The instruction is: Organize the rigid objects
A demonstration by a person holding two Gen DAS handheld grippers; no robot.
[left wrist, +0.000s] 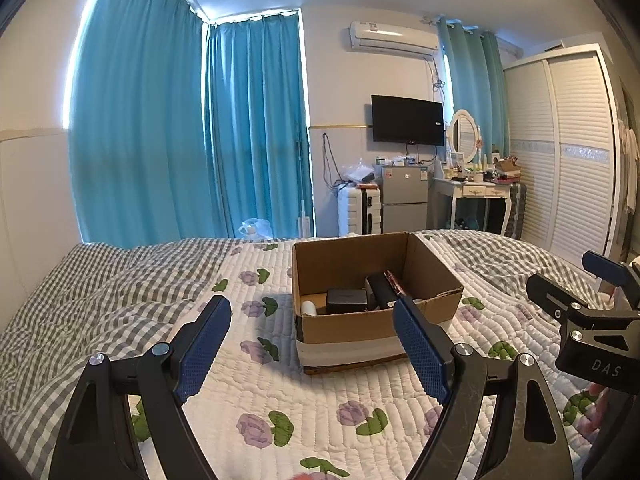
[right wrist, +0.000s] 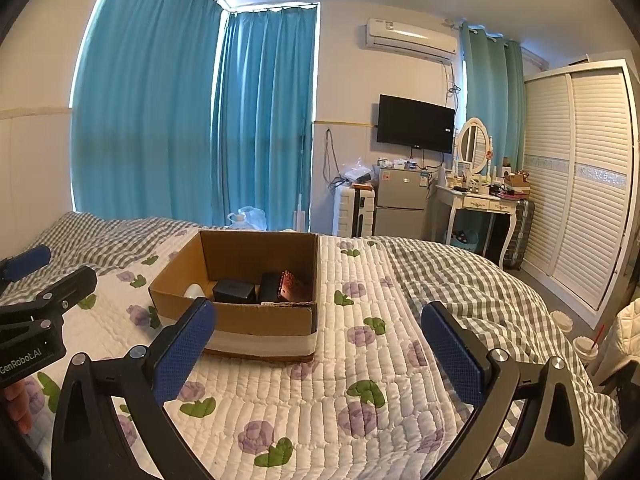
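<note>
An open cardboard box (left wrist: pixel 344 330) (right wrist: pixel 260 322) stands on the quilted bed ahead of both grippers. Inside lie a black box (left wrist: pixel 346 300) (right wrist: pixel 234 291), a taller black item (left wrist: pixel 382 290) (right wrist: pixel 271 286), a reddish patterned item (left wrist: pixel 396 282) (right wrist: pixel 292 285) and a white rounded thing (left wrist: pixel 309 307) (right wrist: pixel 195 291). My left gripper (left wrist: pixel 316 344) hovers open and empty just short of the box, its right finger in front of the box's near right corner. My right gripper (right wrist: pixel 320 350) is also open and empty, its left finger overlapping the box's near left corner.
The bed carries a white floral quilt (right wrist: pixel 360 392) and a grey checked blanket (left wrist: pixel 100 300). Beyond the bed's foot stand a white suitcase (right wrist: pixel 354 210), a small fridge (right wrist: pixel 400 202), a dressing table (right wrist: pixel 476 204) and a wardrobe (right wrist: pixel 580 184). Two lidded cups (right wrist: pixel 584 350) sit on the floor at right.
</note>
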